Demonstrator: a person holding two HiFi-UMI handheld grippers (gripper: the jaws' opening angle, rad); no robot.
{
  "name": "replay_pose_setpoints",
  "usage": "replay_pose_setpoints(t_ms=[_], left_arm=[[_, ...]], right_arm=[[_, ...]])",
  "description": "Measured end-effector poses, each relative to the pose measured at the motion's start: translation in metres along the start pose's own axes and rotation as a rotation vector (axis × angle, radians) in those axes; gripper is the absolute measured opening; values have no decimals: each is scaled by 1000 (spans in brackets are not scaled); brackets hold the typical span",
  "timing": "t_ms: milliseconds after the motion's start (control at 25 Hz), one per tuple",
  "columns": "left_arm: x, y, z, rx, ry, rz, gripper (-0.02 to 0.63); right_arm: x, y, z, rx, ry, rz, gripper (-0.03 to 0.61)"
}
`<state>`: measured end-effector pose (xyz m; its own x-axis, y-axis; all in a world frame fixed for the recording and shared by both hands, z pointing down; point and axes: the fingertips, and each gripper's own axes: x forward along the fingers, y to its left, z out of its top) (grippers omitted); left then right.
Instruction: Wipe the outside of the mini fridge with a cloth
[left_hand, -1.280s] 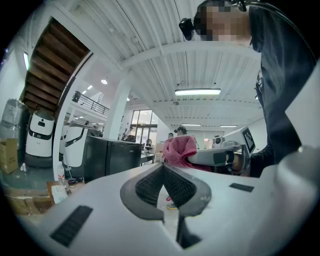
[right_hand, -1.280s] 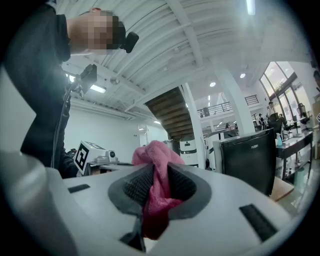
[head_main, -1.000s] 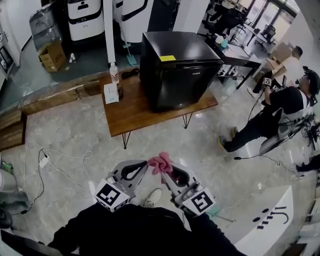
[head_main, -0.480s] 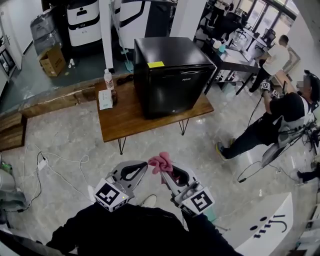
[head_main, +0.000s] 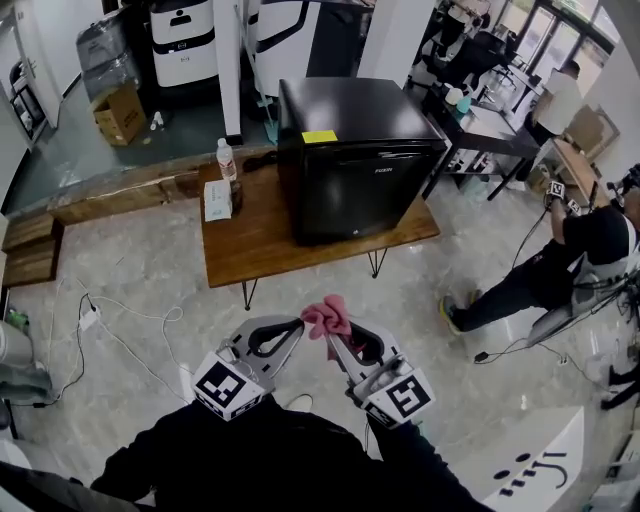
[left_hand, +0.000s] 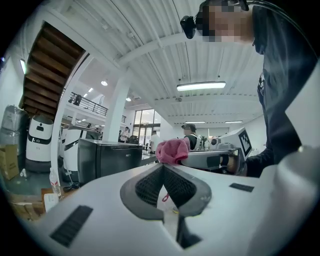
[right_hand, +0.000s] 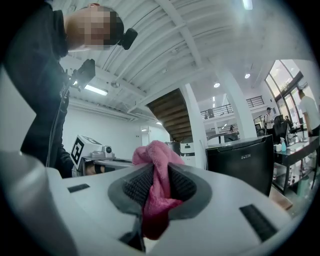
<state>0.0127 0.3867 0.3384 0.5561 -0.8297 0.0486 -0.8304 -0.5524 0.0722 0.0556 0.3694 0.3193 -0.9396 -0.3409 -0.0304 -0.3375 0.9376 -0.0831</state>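
Over the last second our view only swung a little. The mini fridge (head_main: 360, 160) on the wooden surface (head_main: 250, 235) is no nearer, so wiping hasn't begun and we likely need to close in first. Well short of the fridge, the right gripper (head_main: 335, 340) has its fingers clamped on the pink cloth (head_main: 327, 318), and the left gripper (head_main: 296, 325) beside it has its fingers together on nothing. The fridge carries a yellow label (head_main: 320, 137) on top and a white brand mark (head_main: 383, 171) on the door, both too small to read.

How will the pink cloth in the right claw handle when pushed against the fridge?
Likely floppy: the pink cloth bunches and droops in the shut right claw. Probably light for its bulk, and it should crumple rather than push flat.
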Motion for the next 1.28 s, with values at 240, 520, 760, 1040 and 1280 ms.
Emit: replay_pose_setpoints(t_ms=[240, 520, 760, 1040, 1280], left_arm=[[34, 64, -5, -20, -9, -19, 6], [66, 165, 9, -27, -38, -52, 6], [84, 249, 25, -30, -56, -61, 6], [117, 325, 52, -34, -71, -54, 6], [164, 367, 86, 15, -109, -7, 6]], right_arm=[[50, -46, -15, -10, 44, -23, 72], [135, -107, -10, -4, 81, -102, 71], [209, -140, 0, -37, 104, -103, 72], [274, -195, 36, -127, 117, -108, 72], [316, -252, 69, -186, 135, -49, 76]])
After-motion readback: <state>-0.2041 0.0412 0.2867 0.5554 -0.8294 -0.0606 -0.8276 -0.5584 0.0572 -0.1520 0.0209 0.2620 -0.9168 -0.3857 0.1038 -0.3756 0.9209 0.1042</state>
